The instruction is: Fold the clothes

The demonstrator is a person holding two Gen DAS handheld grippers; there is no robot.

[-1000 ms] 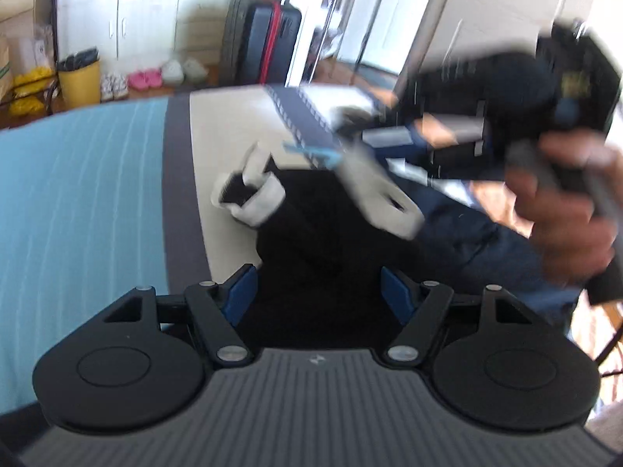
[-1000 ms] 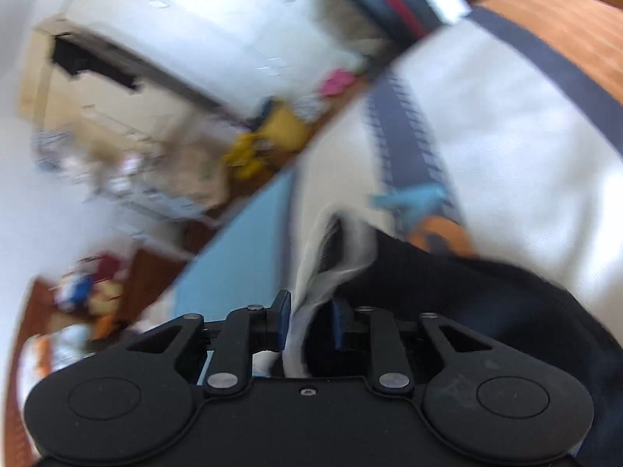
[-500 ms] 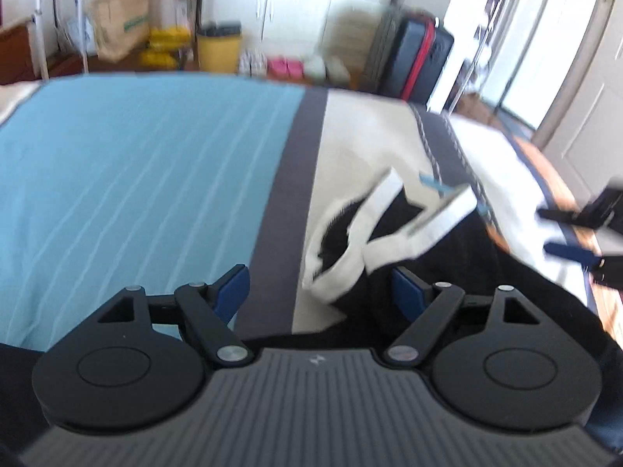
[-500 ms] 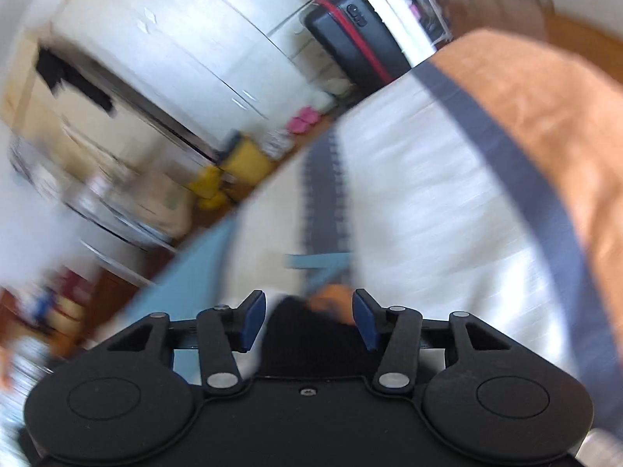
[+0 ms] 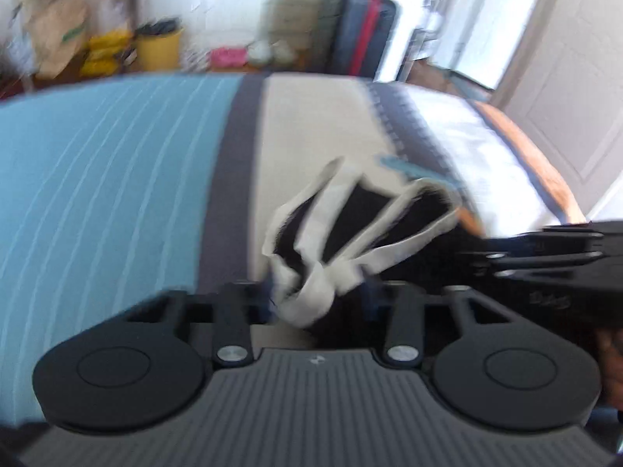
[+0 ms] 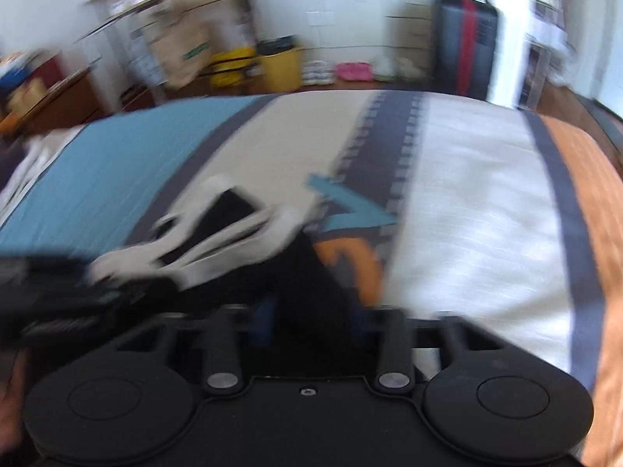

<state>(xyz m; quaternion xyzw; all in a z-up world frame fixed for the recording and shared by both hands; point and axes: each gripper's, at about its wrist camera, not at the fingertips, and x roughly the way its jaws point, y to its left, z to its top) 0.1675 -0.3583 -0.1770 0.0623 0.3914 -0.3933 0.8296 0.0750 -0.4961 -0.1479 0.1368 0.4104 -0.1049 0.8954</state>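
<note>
While two tongs close, one garment (image 5: 389, 233).

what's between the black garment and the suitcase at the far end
In the right wrist view, only bedspread lies between the black garment and the suitcase: a dark patterned band, then the bed's far edge.

Setting: bedroom in a home. Bed (image 6: 467, 233) fills the foreground, its cover striped in blue, cream, dark grey, white and orange. Along the far wall: white wardrobe doors (image 6: 350, 19); upright dark suitcase with a red stripe (image 6: 465, 39); yellow bin (image 6: 282, 68); pink shoes (image 6: 352, 70) among other pairs on a wooden floor; brown paper bag (image 5: 58, 31). Bright doorway (image 5: 467, 11) and white panelled door (image 5: 576, 97) on the right. Picture blurred; smaller items cannot be told.
</note>
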